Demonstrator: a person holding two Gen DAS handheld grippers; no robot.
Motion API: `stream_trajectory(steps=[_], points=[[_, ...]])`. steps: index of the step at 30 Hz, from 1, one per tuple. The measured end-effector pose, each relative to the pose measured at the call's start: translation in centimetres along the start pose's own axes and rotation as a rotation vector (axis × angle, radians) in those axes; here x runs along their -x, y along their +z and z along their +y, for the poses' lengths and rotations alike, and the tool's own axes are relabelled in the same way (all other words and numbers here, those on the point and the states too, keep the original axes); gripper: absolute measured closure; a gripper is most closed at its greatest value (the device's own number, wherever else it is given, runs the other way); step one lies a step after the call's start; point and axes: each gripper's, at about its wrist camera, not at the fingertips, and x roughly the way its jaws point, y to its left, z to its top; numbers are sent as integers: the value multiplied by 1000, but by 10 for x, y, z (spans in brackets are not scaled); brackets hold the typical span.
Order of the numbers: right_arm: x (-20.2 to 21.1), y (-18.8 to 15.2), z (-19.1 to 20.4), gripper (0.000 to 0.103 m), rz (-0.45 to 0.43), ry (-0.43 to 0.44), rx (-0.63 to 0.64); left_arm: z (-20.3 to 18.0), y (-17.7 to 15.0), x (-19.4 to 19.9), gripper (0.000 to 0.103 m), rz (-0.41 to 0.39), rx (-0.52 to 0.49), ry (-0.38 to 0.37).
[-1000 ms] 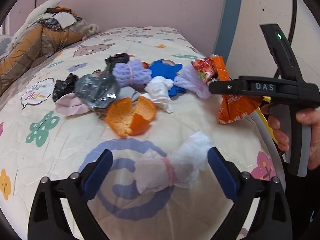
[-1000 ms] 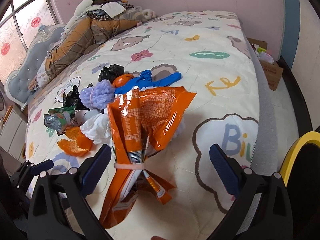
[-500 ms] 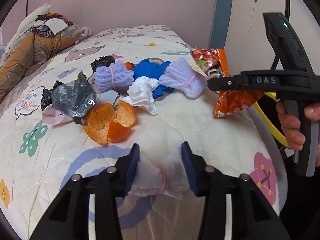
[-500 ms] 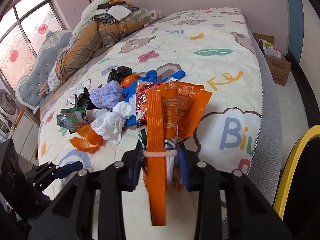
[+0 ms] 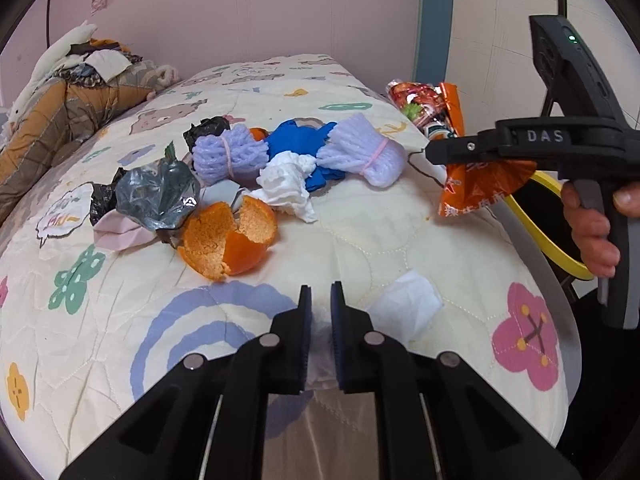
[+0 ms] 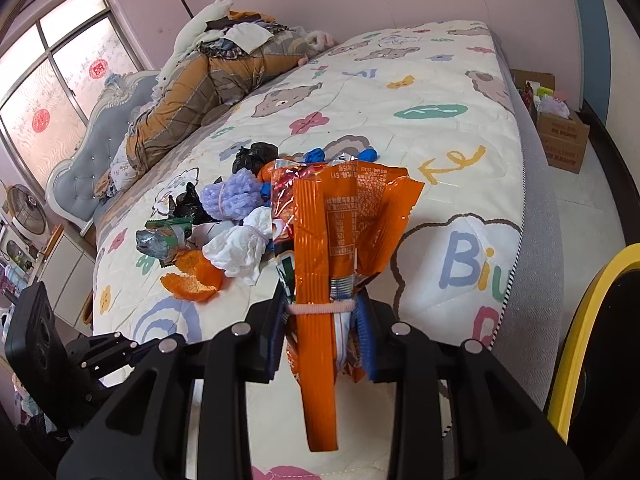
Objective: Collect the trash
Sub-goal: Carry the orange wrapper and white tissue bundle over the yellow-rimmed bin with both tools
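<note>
On the quilted bed (image 5: 360, 248), my left gripper (image 5: 319, 300) is closing on a white tissue bundle (image 5: 408, 312). Its blue pads pinch the bundle's middle, and one end sticks out to the right. My right gripper (image 6: 322, 308) is shut on an orange snack bag (image 6: 344, 216) at its rubber-banded neck and holds it upright above the bed. In the left wrist view the bag (image 5: 476, 188) hangs from that gripper at the right. Behind lies a trash pile: orange peel (image 5: 228, 240), two purple foam nets (image 5: 230, 156), a blue glove (image 5: 296, 140), crumpled tissue (image 5: 286, 184), a grey wrapper (image 5: 156, 196).
A yellow-rimmed bin (image 6: 592, 320) stands beside the bed at the right. Folded quilts and clothes (image 6: 192, 84) are heaped at the bed's head. A cardboard box (image 6: 560, 136) with odds and ends sits on the floor by the wall. The bed edge drops off near the bin.
Both grippers went from wide open to closed. The left one pinched the white tissue bundle. The right one closed on the orange bag and raised it upright off the bed.
</note>
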Motion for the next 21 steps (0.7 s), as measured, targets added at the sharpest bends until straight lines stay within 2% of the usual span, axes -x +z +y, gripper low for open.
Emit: stream_trajectory(steps=[1,2,3,4,7,10,12,15,17,19,21], points=[[0,0,-1,74,-1,-1,-3,3,1,3,79,-1,8,-20],[1,0,-3,74,-2,-1,-8,6,1,8,73,-8,19,-38],[1,0,-4,74,-2,2,-12,9,2,11,58,-14,28,-50],[2,1,-4,74,-3,6,-16,11,3,15,49,-23,34,-62],[3,1,-5,74,-6,15,-20,8,7,20,48,-32,12,-118],[4,1,-4,73,-8,17,-18,-11,4,18,46,-19,-87,-145],[5,0,-3,73,-9,18,-15,-27,3,11,45,17,-166,-123],[6,1,-4,73,-6,24,-23,-39,-1,-3,47,66,-207,-108],[8,2,-6,73,-10,25,-32,-43,-2,-7,55,72,-225,-82],[10,2,-8,73,-15,27,-38,-45,-4,-6,74,66,-240,-64],[12,2,-10,73,-20,29,-41,-40,0,-4,87,66,-201,-84]])
